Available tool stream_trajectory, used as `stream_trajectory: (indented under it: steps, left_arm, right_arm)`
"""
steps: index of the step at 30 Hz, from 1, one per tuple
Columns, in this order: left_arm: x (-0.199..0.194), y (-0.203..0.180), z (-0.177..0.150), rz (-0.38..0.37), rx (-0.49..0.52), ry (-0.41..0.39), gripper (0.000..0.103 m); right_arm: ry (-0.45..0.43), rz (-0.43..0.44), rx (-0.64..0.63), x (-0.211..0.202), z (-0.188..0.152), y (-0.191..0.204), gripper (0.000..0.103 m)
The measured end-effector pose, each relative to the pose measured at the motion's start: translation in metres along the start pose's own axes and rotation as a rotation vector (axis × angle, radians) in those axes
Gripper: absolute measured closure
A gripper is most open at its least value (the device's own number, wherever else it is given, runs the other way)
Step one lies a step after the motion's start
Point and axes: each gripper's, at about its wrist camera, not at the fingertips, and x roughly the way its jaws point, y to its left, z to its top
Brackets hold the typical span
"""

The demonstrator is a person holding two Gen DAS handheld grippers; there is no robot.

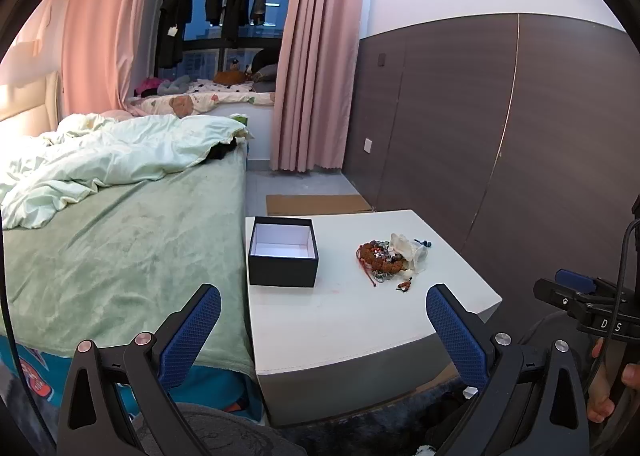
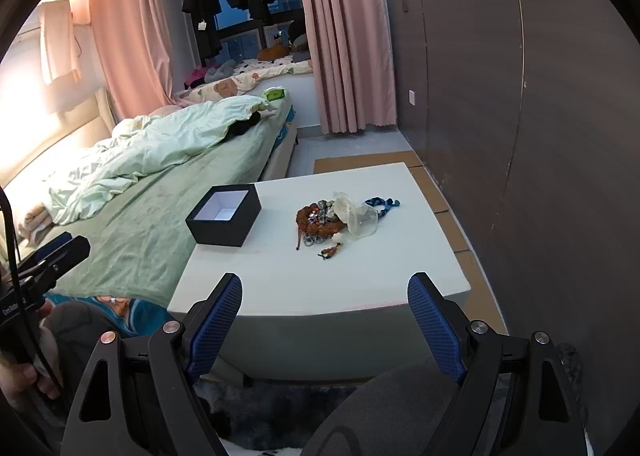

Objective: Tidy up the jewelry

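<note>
While both grippers hover before the table point(image 1: 360, 320), their jaws stand apart, holding nothing. The jewelry point(image 2: 320, 221) lies beside the box point(image 2: 224, 219).

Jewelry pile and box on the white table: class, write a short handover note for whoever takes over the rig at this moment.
Left tool: open, empty, short of the table's near edge.
Right tool: open, empty, also short of the table.
Black box: open, empty, on the white table on the bed side.
Jewelry pile: tangled in the middle of the table, with a clear plastic bag lying against it.
Done: nothing is in the box.
Left: move all the jewelry into the box.
</note>
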Motion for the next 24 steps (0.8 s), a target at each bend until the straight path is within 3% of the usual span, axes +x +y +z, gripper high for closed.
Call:
stream_trajectory:
  steps: [24]
  left_arm:
    - [-0.001, 0.009, 0.000, -0.002, -0.020, -0.005, 0.001]
  right_arm:
    - [0.000, 0.003, 0.007, -0.001, 0.001, 0.002, 0.018]
